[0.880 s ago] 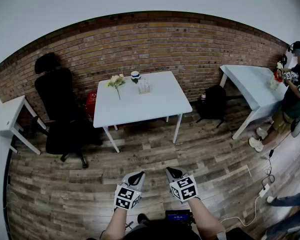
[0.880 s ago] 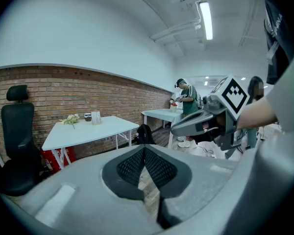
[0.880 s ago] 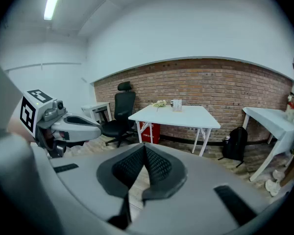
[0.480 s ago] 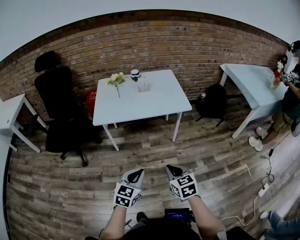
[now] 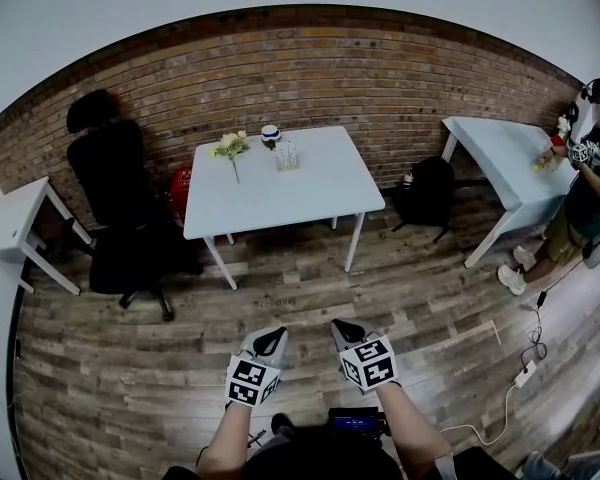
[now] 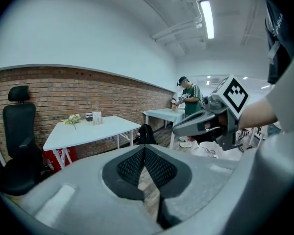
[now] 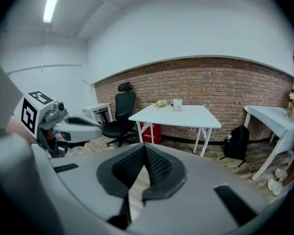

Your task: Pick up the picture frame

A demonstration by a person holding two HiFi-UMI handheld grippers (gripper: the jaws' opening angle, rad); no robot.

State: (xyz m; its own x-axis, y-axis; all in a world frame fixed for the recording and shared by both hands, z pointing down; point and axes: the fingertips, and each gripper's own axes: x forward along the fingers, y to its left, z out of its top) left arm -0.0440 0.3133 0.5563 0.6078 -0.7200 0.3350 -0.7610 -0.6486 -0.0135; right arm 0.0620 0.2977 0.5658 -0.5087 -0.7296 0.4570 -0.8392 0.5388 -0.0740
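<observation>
Brick wall [image 5: 380, 78] at the back, wooden plank floor [image 5: 280, 298] underfoot. That's the room from the head view. A white rectangular worktop [image 5: 310, 203] stands against the bricks, well ahead of me. At its far edge sits a cream flower sprig [image 5: 230, 146], a small dark-banded cup [image 5: 270, 131] and, just beside them, a small pale upright picture frame [image 5: 288, 156], or so I read it at this range. My left tool [image 5: 269, 341] and right tool [image 5: 347, 332] hang low in front of me, side by side, well apart from that worktop.

Over to the left gripper view: the left tool [image 6: 145, 150] has its ribbed pads pressed together, nothing between them. The picture frame [image 6: 96, 117] is tiny, far off on the worktop.

Right gripper view now: same story. The right tool [image 7: 145, 149] is closed pad to pad and empty, with the picture frame [image 7: 177, 105] upright beyond.

My call is that this is the approach and the pick hasn't started. Next I need to close the gap to the worktop, spread one tool's jaws, and line them up across the frame's edge.
</observation>
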